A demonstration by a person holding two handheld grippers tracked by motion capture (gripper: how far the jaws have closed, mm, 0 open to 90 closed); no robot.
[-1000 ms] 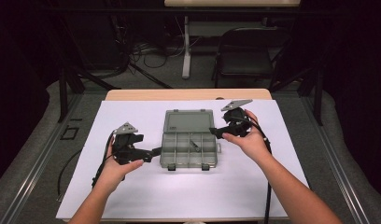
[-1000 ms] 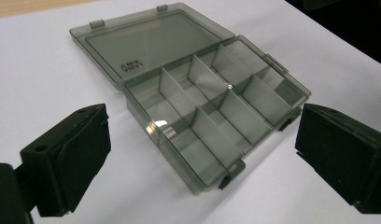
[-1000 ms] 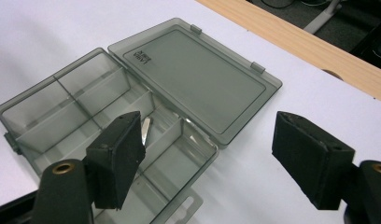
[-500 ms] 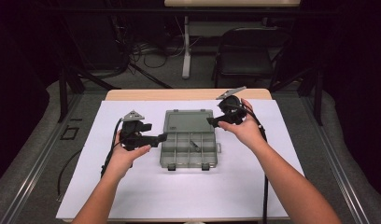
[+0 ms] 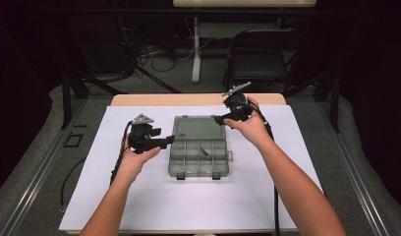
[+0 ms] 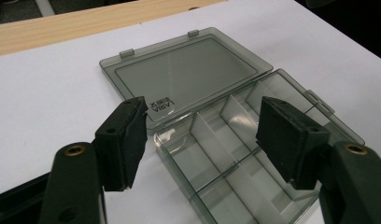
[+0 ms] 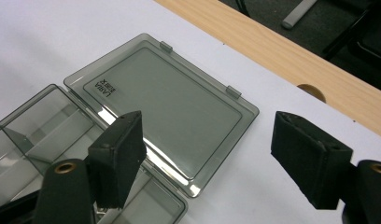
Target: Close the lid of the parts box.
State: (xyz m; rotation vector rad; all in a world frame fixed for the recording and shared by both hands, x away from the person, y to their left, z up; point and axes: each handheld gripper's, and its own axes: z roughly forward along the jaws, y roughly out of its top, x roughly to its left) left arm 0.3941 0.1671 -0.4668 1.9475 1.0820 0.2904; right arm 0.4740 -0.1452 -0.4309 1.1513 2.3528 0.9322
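High view: you are lifting both gaping grippers, left gripper point(image 5: 165, 141) and right gripper point(image 5: 219, 119), toward twelve o'clock; organiser box point(image 5: 198, 156) contents are reading indistinct.

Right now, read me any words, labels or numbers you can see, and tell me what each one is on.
"LARIA": printed in black near one corner of the open lid of the clear compartment box, seen upside down in the left gripper view.
A smaller line of print beside it is too small to read.

Glossy clear smoky plastic box point(image 5: 199, 144), seemingly matt paper sheet point(image 5: 115, 196).
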